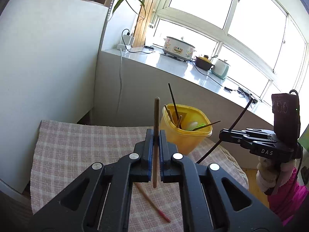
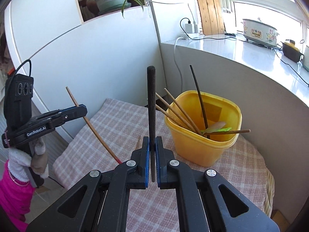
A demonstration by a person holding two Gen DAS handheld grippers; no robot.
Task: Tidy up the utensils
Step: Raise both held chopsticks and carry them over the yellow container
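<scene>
- Left gripper (image 1: 156, 135): clenched on a brown chopstick (image 1: 156, 116), upright at frame centre.
- Right gripper (image 2: 152, 145): clenched on a dark chopstick (image 2: 151, 100), upright, centre.
- Yellow tub (image 2: 204, 135): right of centre on the checked cloth (image 2: 115, 131), holding more chopsticks.

Your left gripper (image 1: 156, 135): black frame, blue pads, tan wooden chopstick (image 1: 156, 127) between them. Your right gripper (image 2: 152, 145): same black and blue, dark brown-black chopstick (image 2: 151, 106). Yellow tub (image 2: 202, 135) ahead of you, brown sticks and green piece inside. Cloth (image 2: 119, 127): pink-beige check. Red-tipped chopstick (image 1: 154, 206) on cloth. Your sleeve (image 1: 287, 197): magenta.
</scene>
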